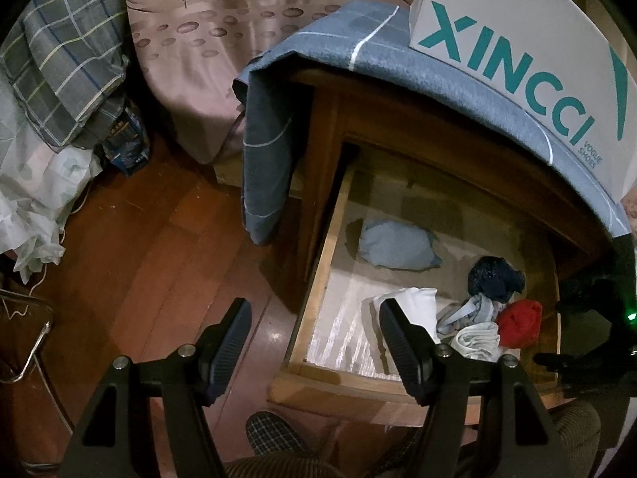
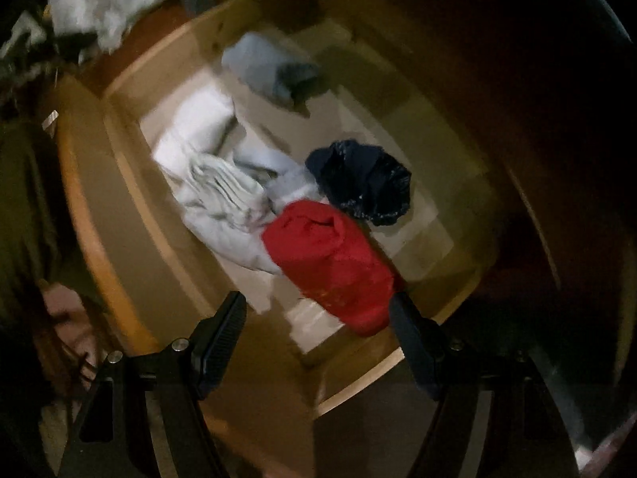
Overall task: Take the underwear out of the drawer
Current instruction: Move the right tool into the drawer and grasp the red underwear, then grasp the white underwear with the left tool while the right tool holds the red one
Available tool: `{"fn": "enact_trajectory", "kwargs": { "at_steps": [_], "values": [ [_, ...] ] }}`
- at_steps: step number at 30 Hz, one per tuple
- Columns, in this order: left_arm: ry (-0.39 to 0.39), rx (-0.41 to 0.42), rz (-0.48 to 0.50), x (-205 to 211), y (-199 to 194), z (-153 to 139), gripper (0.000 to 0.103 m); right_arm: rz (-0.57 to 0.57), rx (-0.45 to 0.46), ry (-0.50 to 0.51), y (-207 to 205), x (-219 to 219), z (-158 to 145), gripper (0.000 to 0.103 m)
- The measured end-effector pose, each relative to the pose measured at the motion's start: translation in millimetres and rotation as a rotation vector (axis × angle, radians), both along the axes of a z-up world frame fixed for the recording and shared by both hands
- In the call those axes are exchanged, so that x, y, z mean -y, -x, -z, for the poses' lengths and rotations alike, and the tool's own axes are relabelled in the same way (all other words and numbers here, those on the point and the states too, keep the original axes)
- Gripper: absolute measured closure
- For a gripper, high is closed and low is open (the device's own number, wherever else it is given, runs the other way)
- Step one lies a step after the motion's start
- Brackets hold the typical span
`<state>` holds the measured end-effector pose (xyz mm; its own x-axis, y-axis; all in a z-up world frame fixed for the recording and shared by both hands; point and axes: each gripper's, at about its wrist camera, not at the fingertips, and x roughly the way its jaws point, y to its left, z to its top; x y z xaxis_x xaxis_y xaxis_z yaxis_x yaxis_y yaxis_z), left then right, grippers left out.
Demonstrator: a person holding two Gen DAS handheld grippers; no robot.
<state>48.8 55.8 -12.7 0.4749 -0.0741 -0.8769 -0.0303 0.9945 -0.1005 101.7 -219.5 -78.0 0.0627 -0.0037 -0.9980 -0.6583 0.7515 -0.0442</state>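
Both claws empty, jaws wide: left gripper [image 1: 314, 342] hangs above the drawer [image 1: 318, 279] front-left corner, right gripper [image 2: 318, 330] angled down over the red underwear [image 2: 330, 263], apparently (blurred) lying against the drawer's front edge.

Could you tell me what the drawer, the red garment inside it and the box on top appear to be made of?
Drawer: light wood, probably unfinished; pale grain shows on the side wall.
Red garment: soft matte fabric, possibly knit cotton; it bunches in folds, though the view is blurred.
Box: likely smooth white printed cardboard, with crisp edges and teal lettering.
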Motion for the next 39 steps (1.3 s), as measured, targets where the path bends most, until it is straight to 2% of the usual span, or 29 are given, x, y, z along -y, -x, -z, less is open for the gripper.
{"fn": "enact_trajectory", "kwargs": {
  "at_steps": [6, 9, 17, 20, 24, 31, 39],
  "values": [
    [0.016, -0.014, -0.006, -1, -2, 2, 0.034, -0.012, -0.036, -0.046, -12, -2, 15, 0.022],
    [0.02, -0.019, -0.005, -1, -3, 3, 0.034, -0.033, -0.037, 0.008, -14, -6, 29, 0.021],
    [0.026, -0.027, -0.006, -2, -5, 4, 0.034, -0.018, -0.065, 0.035, -20, -11, 59, 0.026],
    [0.028, -0.033, -0.006, 0, -6, 5, 0.034, 0.004, -0.072, 0.022, -23, -11, 64, 0.032],
    [0.023, -0.037, 0.001, 4, -6, 6, 0.034, 0.032, -0.068, 0.009, -21, -11, 64, 0.04],
    [0.014, -0.037, 0.005, 6, -6, 6, 0.034, 0.184, -0.071, -0.024, -10, -5, 56, 0.053],
    [0.008, -0.055, 0.008, 7, -7, 9, 0.034, 0.319, -0.055, -0.06, 9, -5, 21, 0.055]
  ]
}}
